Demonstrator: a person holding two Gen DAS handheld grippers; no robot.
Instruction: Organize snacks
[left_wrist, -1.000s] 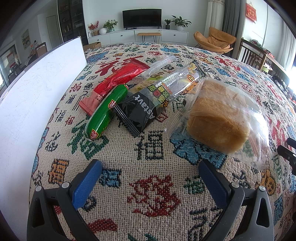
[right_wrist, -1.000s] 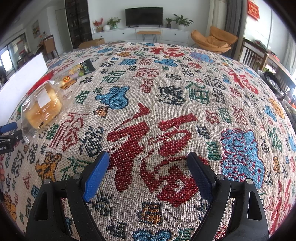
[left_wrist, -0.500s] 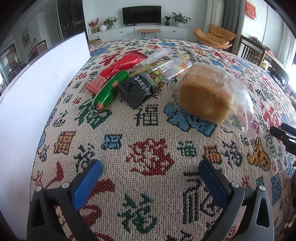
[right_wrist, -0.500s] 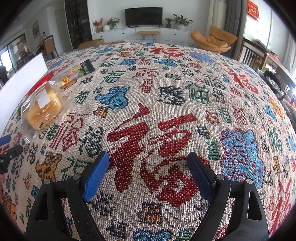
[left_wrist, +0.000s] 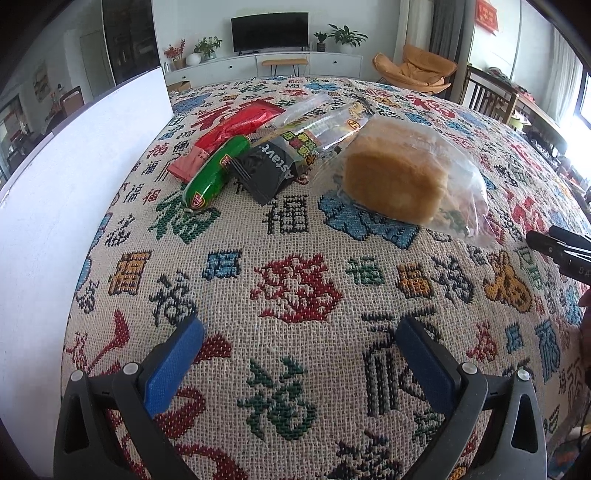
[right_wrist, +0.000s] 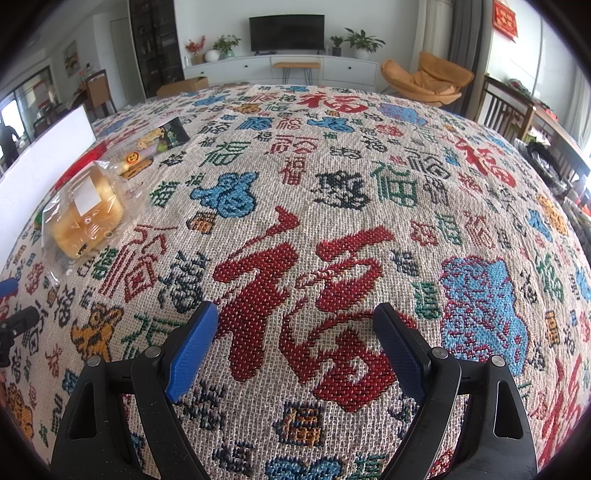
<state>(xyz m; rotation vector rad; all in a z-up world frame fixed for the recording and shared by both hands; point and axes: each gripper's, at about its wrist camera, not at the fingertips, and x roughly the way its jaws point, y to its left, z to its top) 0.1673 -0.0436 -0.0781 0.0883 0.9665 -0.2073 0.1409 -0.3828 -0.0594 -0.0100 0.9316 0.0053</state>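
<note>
Snacks lie in a cluster on the patterned tablecloth (left_wrist: 295, 280). A bagged loaf of bread (left_wrist: 399, 177) is on the right, also in the right wrist view (right_wrist: 86, 218). A black Astavi packet (left_wrist: 269, 170), a green sausage (left_wrist: 218, 173), a red packet (left_wrist: 236, 129) and a clear wrapped snack (left_wrist: 332, 125) lie left of it. My left gripper (left_wrist: 295, 354) is open and empty, well short of the snacks. My right gripper (right_wrist: 295, 343) is open and empty over bare cloth, right of the bread.
A white board (left_wrist: 74, 177) stands along the table's left edge, also seen in the right wrist view (right_wrist: 40, 155). The right gripper's tip (left_wrist: 561, 247) shows at the left view's right edge. Chairs (left_wrist: 491, 96) stand beyond the far right side.
My left gripper has pulled back from the snacks, which now sit farther away and higher in its view. The right gripper has not moved.
</note>
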